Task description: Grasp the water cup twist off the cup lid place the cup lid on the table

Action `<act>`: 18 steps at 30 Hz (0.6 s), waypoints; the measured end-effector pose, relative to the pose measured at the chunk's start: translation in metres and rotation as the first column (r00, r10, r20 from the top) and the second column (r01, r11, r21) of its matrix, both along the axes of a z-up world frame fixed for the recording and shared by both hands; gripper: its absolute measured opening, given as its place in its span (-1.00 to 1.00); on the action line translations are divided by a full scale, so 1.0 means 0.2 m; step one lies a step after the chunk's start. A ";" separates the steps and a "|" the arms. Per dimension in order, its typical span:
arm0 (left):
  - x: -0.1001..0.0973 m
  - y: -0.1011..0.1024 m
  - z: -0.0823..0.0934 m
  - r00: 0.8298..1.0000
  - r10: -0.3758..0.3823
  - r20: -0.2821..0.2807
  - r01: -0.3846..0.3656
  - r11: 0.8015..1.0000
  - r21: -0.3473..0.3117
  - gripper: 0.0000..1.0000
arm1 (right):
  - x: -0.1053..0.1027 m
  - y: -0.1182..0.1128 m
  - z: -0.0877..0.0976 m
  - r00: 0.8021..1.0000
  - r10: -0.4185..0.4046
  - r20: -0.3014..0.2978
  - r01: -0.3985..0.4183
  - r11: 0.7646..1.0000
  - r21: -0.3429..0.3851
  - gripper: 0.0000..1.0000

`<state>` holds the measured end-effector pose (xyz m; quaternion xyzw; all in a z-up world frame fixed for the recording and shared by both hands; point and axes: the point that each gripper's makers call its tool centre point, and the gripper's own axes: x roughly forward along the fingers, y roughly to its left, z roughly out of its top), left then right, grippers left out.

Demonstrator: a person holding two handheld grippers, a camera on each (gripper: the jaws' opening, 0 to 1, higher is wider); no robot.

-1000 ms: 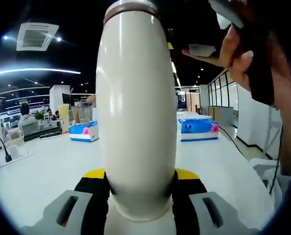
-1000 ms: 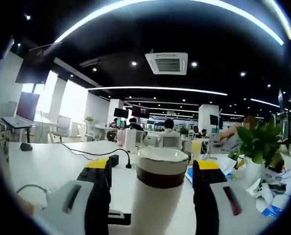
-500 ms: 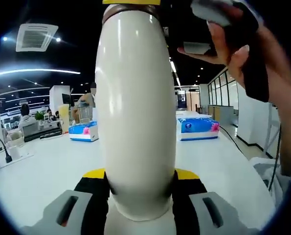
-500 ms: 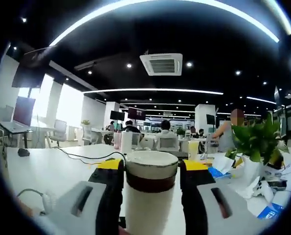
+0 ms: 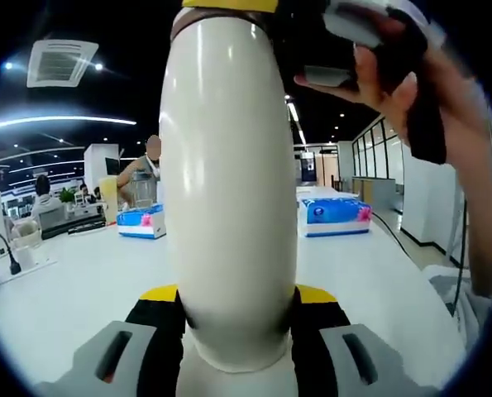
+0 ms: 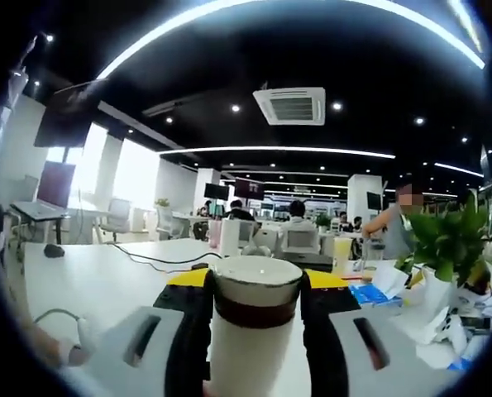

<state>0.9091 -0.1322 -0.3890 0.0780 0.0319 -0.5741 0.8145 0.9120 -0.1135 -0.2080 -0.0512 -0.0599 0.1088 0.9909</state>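
The left hand-held gripper [image 5: 237, 310] is closed on the lower body of the water cup [image 5: 229, 190]. Its two black, yellow-tipped jaws press against either side of the cream-coloured cup, which stands upright between them above the white bench [image 5: 80, 281].

In the right gripper view, the right hand-held gripper [image 6: 255, 285] is clamped on the top of the cup. Its jaws touch both sides of the cup lid [image 6: 255, 277], just at the dark brown band below the white cap. In the left gripper view, the person's hand [image 5: 411, 83] grips the right hand-held gripper beside the top of the cup, where a yellow jaw tip sits over the brown band.

The lid is seated on the cup.

Behind the cup in the left gripper view, two blue tissue packs [image 5: 335, 217] lie on the bench, one on each side. In the right gripper view, a potted plant [image 6: 444, 248] stands at the right, and a cable [image 6: 155, 260] runs across the bench at the left.
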 end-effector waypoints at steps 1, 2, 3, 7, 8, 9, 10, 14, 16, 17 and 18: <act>-0.01 0.00 0.00 1.000 0.000 0.002 0.000 1.000 0.001 0.03 | 0.00 0.00 0.00 1.000 0.014 -0.004 -0.014 1.000 0.002 -0.11; 0.00 0.00 0.00 1.000 0.000 0.002 0.000 1.000 0.001 0.03 | 0.00 0.00 0.00 1.000 0.026 -0.012 -0.026 1.000 0.003 -0.11; 0.00 0.00 0.00 1.000 0.000 0.002 0.000 1.000 0.002 0.03 | 0.00 0.00 0.00 0.999 0.030 -0.014 -0.030 1.000 -0.001 -0.11; 0.00 0.00 0.00 1.000 0.000 0.002 0.000 1.000 0.002 0.03 | 0.00 0.01 0.00 0.996 0.082 -0.027 -0.083 0.996 -0.040 -0.11; 0.00 0.00 0.00 1.000 0.000 0.002 0.000 1.000 0.003 0.03 | 0.00 0.01 0.00 0.995 0.096 -0.030 -0.097 0.994 -0.049 -0.12; 0.00 0.00 0.00 1.000 0.000 0.003 0.000 1.000 0.003 0.03 | 0.00 0.01 0.00 0.993 0.109 -0.034 -0.111 0.993 -0.048 -0.12; 0.00 0.00 0.00 1.000 0.000 0.002 0.000 1.000 0.003 0.03 | 0.00 0.02 0.00 0.991 0.129 -0.035 -0.131 0.990 -0.043 -0.12; 0.00 0.00 0.00 1.000 0.001 0.001 -0.001 1.000 0.003 0.03 | 0.01 0.02 -0.01 0.979 0.200 -0.036 -0.201 0.979 -0.026 -0.12; 0.01 0.00 0.00 1.000 0.002 0.000 -0.002 1.000 0.003 0.03 | 0.01 0.02 -0.01 0.973 0.226 -0.038 -0.227 0.974 -0.020 -0.12; 0.01 0.00 0.00 1.000 0.003 0.000 -0.003 1.000 0.003 0.03 | 0.01 0.03 -0.01 0.971 0.236 -0.039 -0.237 0.971 -0.023 -0.12; 0.01 0.01 0.00 1.000 0.003 0.001 -0.003 1.000 0.004 0.03 | 0.01 0.03 -0.01 0.968 0.247 -0.041 -0.248 0.969 -0.025 -0.12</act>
